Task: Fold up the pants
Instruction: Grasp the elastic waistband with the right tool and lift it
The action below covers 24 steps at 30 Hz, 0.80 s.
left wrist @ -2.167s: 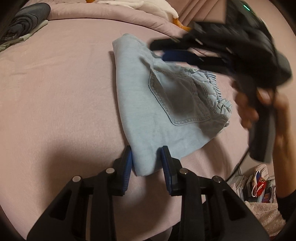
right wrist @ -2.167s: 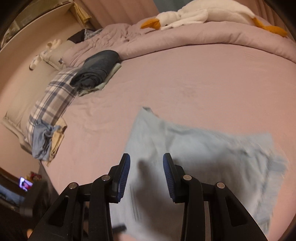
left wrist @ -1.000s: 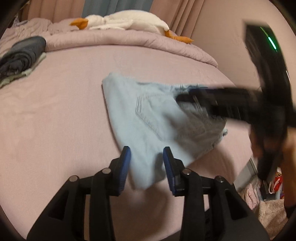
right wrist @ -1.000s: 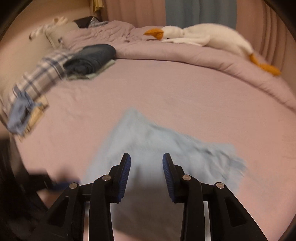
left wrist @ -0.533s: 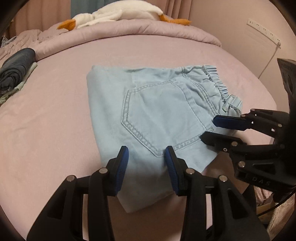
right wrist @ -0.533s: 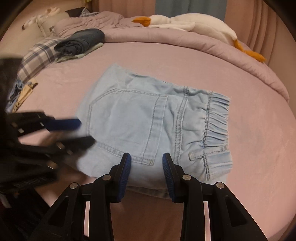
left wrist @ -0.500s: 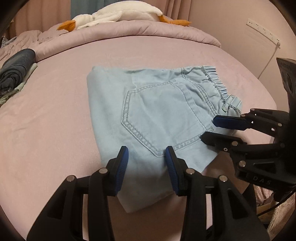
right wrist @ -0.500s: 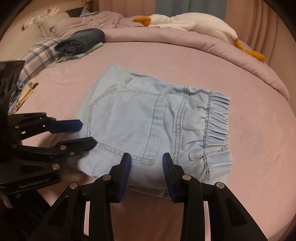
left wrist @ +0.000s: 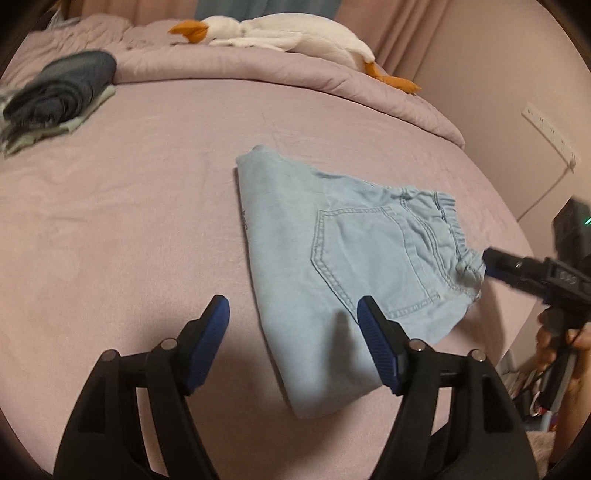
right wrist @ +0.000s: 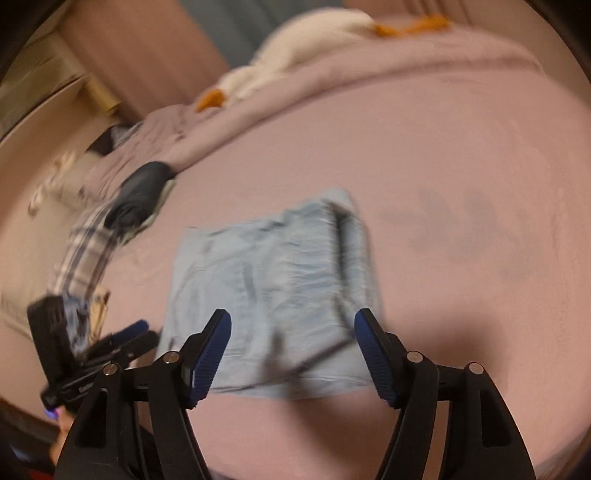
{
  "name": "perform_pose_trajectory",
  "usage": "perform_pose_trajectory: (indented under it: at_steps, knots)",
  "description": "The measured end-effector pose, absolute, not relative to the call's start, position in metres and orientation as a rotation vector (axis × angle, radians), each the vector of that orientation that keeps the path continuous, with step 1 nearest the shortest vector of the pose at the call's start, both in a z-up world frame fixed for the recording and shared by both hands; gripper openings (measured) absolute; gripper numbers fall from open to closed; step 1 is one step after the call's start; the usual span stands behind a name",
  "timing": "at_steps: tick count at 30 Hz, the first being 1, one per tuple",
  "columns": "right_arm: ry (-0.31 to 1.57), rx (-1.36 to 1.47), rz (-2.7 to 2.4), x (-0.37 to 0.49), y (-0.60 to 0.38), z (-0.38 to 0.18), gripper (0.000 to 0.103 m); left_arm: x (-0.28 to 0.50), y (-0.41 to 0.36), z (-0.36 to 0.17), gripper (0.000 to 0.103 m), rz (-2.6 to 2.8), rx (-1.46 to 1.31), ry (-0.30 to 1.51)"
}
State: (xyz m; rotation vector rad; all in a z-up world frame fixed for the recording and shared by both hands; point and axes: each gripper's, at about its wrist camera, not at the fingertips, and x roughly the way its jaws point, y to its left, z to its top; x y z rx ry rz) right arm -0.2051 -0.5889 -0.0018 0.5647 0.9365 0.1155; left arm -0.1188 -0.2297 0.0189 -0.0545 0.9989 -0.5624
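Light-blue denim pants [left wrist: 351,258] lie folded into a compact rectangle on the pink bed sheet [left wrist: 129,221], back pocket up and elastic waistband to the right. My left gripper [left wrist: 293,314] hovers over their near corner. Its jaws are opening and the blue pads touch no cloth. In the left wrist view, my right gripper [left wrist: 495,264] points at the waistband end from the right, held by a hand. The right wrist view is blurred: the pants [right wrist: 273,280] sit beyond my right gripper [right wrist: 293,325], whose jaws are opening with nothing pressed between them. The left gripper [right wrist: 140,334] shows at lower left.
A white plush goose [left wrist: 288,33] lies on the bunched pink duvet [left wrist: 332,81] at the back. A stack of dark folded clothes [left wrist: 59,92] sits far left, with a plaid pillow [right wrist: 85,251] beyond. The bed's edge and a wall socket strip [left wrist: 550,133] are on the right.
Both grippers' jaws have spread much wider. The left view has shifted so the pants sit right of centre. The right gripper has swung and rolled, and its view is now blurred.
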Motion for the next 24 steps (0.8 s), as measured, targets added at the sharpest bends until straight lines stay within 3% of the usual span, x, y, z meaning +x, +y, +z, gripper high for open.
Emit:
perform_pose_trajectory:
  at_steps: [7, 24]
  knots:
    - [0.996, 0.720, 0.135, -0.203, -0.595, -0.032, 0.075, -0.109, -0.236, 0.009, 0.072, -0.582, -0.076, 1.051]
    - [1.050, 0.658, 0.203, -0.166, -0.585, -0.039, 0.082, -0.096, -0.244, -0.004, 0.072, -0.617, -0.073, 1.088]
